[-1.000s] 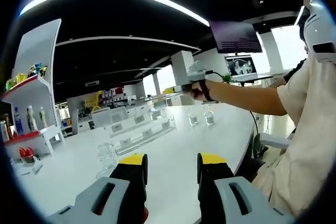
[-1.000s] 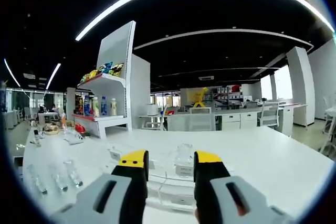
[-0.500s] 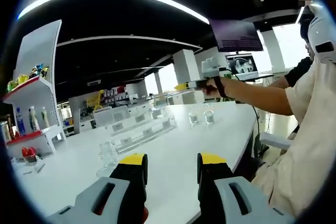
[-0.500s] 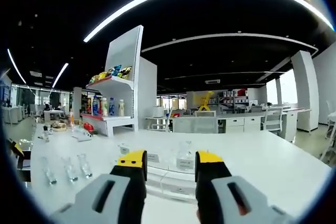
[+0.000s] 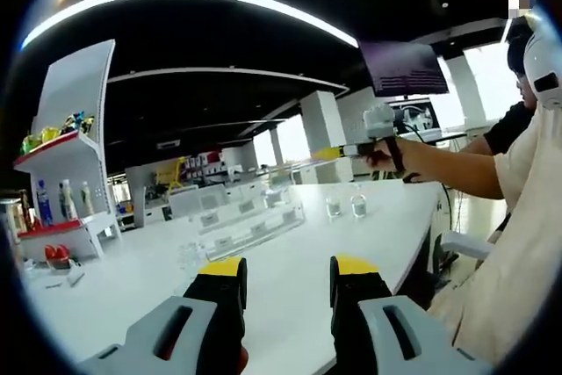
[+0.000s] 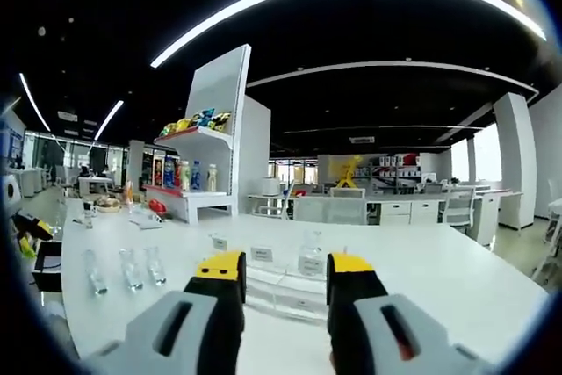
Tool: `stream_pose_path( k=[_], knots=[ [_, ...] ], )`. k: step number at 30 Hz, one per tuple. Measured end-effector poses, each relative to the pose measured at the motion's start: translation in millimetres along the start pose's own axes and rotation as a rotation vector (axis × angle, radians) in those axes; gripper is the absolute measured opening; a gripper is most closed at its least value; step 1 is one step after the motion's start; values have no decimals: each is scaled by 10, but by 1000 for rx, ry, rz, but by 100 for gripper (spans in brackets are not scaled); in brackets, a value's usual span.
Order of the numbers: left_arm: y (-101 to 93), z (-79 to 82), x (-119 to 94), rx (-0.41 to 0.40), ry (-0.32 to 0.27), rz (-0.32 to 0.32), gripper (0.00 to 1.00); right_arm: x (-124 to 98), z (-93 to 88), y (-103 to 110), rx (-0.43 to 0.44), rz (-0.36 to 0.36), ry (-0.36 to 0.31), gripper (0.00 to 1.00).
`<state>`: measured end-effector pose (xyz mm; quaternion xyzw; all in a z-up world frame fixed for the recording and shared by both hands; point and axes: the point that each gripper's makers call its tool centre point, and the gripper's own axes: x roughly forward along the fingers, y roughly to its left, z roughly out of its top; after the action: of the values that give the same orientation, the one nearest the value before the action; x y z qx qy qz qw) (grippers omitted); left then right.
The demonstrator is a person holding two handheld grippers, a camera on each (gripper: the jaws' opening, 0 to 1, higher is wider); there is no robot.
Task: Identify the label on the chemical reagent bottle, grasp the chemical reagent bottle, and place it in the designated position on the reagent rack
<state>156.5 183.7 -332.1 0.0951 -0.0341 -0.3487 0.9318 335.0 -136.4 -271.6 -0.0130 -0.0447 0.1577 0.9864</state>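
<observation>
- Left gripper view: the left tool (image 5: 288,280), jaws spread and empty, has swung; the reagent rack (image 5: 250,221) sits farther off on the bench (image 5: 290,248), and bottles (image 5: 344,206) stand beyond.
- Right gripper view: the right tool (image 6: 284,278), spread and empty, has backed off; the rack holds probably one bottle (image 6: 310,254), and three vials (image 6: 126,268) stand apart. Nothing grasped yet.

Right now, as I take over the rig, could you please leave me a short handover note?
Left gripper: jaws open, holding nothing, above the white table.
Right gripper: jaws open, holding nothing, pointed at the clear reagent rack.
One clear bottle stands on the rack; three more bottles stand in a row on the table to its left.
Done: nothing grasped yet.
Left: read a label, grasp that bottle, set it in its rack position.
</observation>
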Motion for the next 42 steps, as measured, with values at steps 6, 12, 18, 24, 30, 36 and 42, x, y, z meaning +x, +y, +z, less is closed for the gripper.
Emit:
stream_pose_path(
  k=[6,12,18,24,30,36,42],
  knots=[
    [124,29,-43,-15,-25,47,39,-160,-11,-31,-12,-9,6,38],
    [172,25,-90,-12,-32,54,39,-278,-42,-45,-59,-36,21,38],
    [275,50,-164,-30,-53,88,39,-462,29,-11,-79,-50,14,39],
    [276,21,-189,-26,-42,94,39,-567,-25,-64,-94,-79,27,39],
    [236,15,-174,-26,-38,85,39,-755,15,-63,-98,-109,8,39],
    [241,32,-181,-29,-45,88,39,-897,-32,-129,-68,-128,7,39],
    [260,27,-213,-25,-43,98,39,-1072,-97,-144,-81,-175,-8,40]
  ],
)
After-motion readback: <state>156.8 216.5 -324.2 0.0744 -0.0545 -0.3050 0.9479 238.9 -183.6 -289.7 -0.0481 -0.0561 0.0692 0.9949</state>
